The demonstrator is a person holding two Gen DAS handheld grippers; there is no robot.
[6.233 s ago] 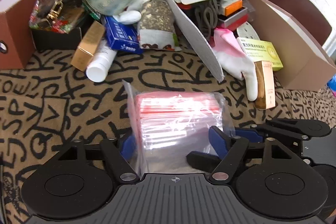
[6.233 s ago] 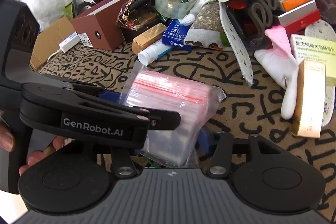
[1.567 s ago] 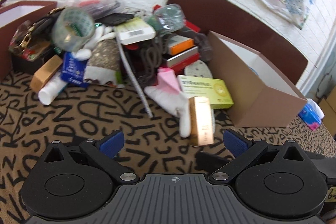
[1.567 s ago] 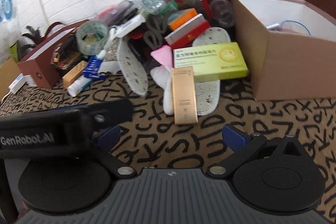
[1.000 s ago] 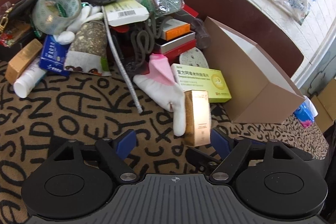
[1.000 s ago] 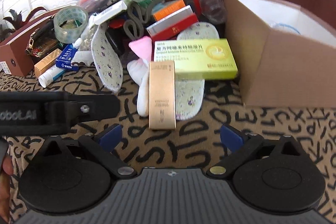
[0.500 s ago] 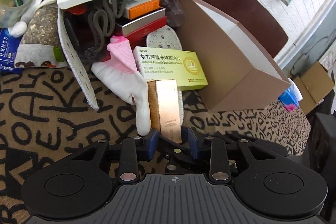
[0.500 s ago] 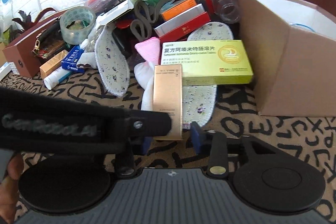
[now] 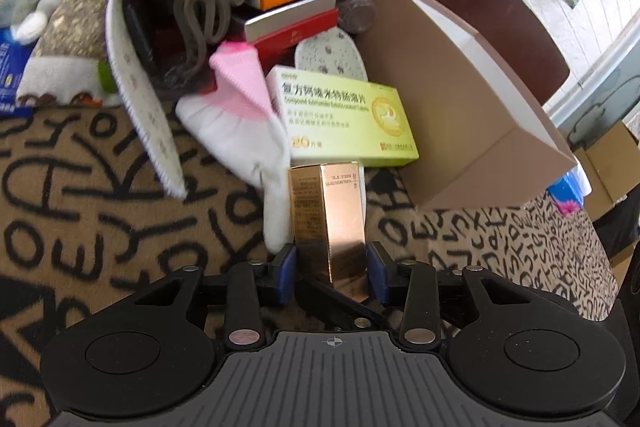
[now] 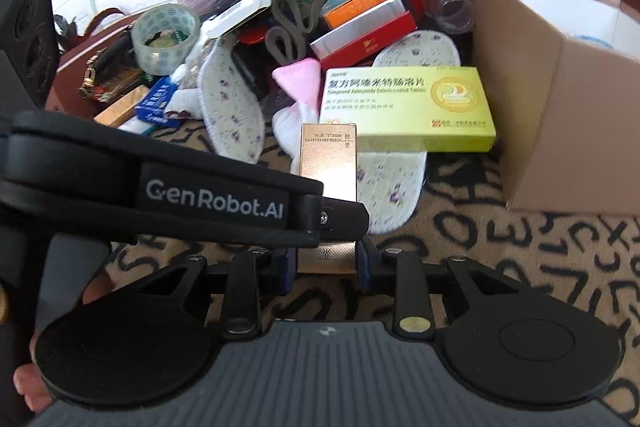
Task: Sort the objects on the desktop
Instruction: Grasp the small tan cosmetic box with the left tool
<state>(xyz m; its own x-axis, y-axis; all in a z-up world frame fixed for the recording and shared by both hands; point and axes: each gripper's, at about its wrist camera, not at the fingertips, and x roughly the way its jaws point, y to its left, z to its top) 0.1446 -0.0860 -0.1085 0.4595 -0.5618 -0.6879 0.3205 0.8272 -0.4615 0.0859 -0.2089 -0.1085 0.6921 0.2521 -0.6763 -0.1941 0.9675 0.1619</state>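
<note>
Both grippers clamped on the gold box [image 9: 328,223] at the front of the clutter.

Left gripper [image 9: 331,269] had just been closing, blue pads against the box's near end; right gripper [image 10: 326,263] gripped the same end. Box lay on the patterned cloth [image 9: 100,195], far end touching the green carton [image 9: 344,119], sock [image 9: 248,131] just beside it, brown bin [image 9: 472,131] nearby.

Bright daylight, fisheye-warped, softly blurred edges
</note>
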